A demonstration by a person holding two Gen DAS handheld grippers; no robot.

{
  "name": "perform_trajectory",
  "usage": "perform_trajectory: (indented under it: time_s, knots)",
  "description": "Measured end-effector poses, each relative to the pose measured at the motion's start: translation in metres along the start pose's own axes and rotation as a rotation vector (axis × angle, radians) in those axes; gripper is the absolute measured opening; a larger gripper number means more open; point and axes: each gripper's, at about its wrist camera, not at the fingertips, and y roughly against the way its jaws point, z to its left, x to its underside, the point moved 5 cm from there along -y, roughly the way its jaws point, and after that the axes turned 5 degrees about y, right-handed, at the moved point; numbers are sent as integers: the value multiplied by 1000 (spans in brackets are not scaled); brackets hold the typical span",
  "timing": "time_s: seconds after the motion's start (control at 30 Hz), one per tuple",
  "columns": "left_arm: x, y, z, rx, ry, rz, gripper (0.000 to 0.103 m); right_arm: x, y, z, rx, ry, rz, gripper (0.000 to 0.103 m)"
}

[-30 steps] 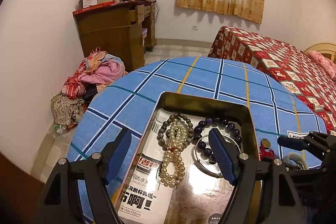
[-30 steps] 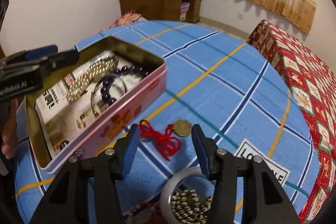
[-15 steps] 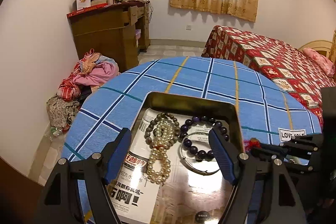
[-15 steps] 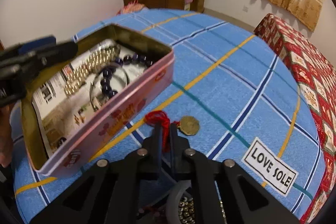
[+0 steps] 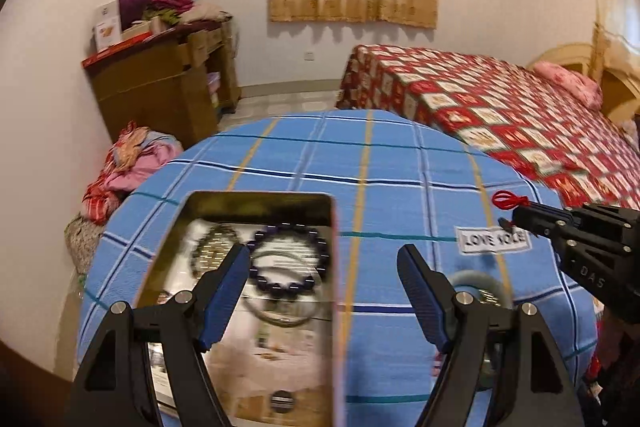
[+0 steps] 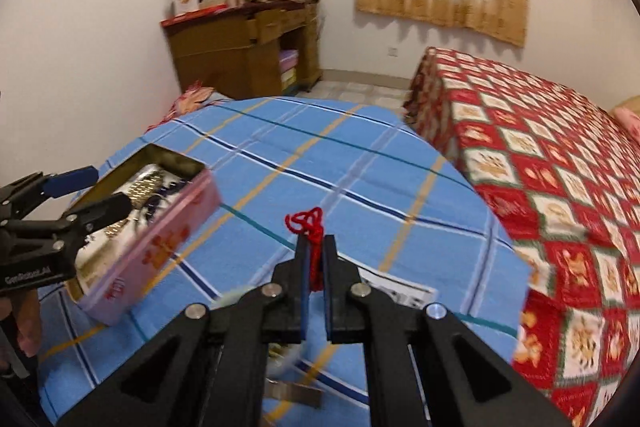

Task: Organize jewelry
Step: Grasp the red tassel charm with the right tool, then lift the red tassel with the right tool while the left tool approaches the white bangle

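My right gripper [image 6: 315, 251] is shut on a red cord necklace [image 6: 308, 223] and holds it above the blue plaid table [image 6: 340, 163]; it also shows at the right of the left wrist view [image 5: 520, 215], the red loop [image 5: 505, 200] sticking out of the tips. The pink tin box [image 6: 160, 247] lies at the table's left with a pearl strand, a purple bead bracelet [image 5: 290, 255] and a bangle on printed paper. My left gripper [image 5: 324, 291] is open and empty, hovering over the tin's [image 5: 256, 199] right edge.
A grey ring dish [image 5: 480, 287] with small beads sits on the table near the right side, beside a "LOVE SOLE" label [image 5: 494, 239]. A red quilted bed [image 6: 540, 147] stands right of the table. A wooden cabinet [image 6: 244, 47] and a clothes pile [image 5: 128, 163] stand behind.
My right gripper closed on the red cord and lifted it off the table. The left gripper shifted right, so the tin now sits further left in its view.
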Motion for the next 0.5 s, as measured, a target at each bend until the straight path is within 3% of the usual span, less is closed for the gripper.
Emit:
perform_trajectory:
  time_s: [0.33,0.4,0.47,0.5]
  knots:
    - [18,-13,-58,19,-152,53,76,25,-6,-15,5,-38,21,7]
    - [21,-19,-63,28,-165,70,70,27,-7,-17,1,-41,22,7]
    - [27,-27,-68,50,-175,111,53,28,-8,-17,1,-41,24,7]
    - [29,-31,-69,54,-176,129,52,29,-8,-17,-1,-43,23,7]
